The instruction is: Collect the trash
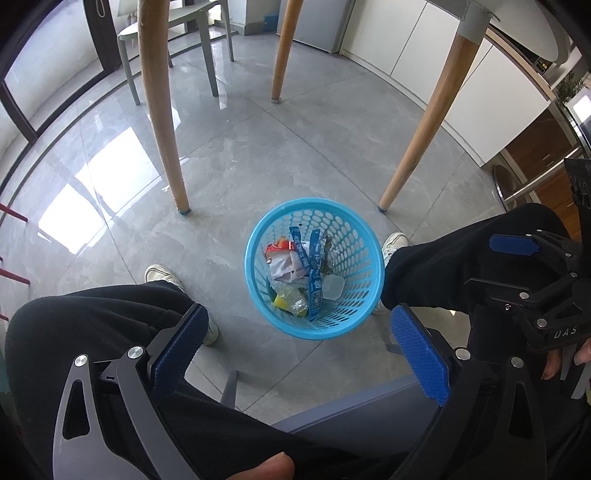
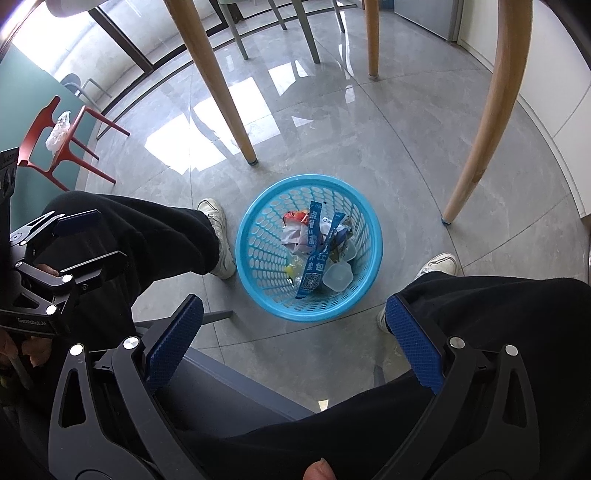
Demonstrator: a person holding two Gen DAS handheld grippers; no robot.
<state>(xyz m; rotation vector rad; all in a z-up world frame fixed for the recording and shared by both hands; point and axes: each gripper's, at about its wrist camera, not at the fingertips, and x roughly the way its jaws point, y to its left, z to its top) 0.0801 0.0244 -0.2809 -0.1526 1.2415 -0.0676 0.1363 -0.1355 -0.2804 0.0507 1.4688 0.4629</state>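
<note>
A glossy grey tiled floor (image 1: 240,155) fills both views, bright window light mirrored in patches at the left of each frame. Pale wooden table legs (image 1: 162,110) slant down from the top edge, a grey-green chair (image 1: 173,33) stands in the upper left of the left wrist view, and white cabinets (image 1: 424,55) line the upper right. A red chair (image 2: 59,136) carrying a crumpled clear bag sits at the left edge of the right wrist view.

At centre frame stands a blue perforated plastic waste basket (image 1: 365,236) — upright on the floor between the white sneakers (image 2: 218,236) of a seated person in black trousers (image 1: 92,332). Inside lie mixed wrappers: blue printed strips (image 1: 314,273), crumpled white and red packaging (image 1: 284,258), a translucent plastic lid (image 1: 333,287) and something yellow low in the pile.

The left gripper (image 1: 299,350) and right gripper (image 2: 291,339) hang above the knees — both with blue-padded fingers spread wide, holding nothing.
</note>
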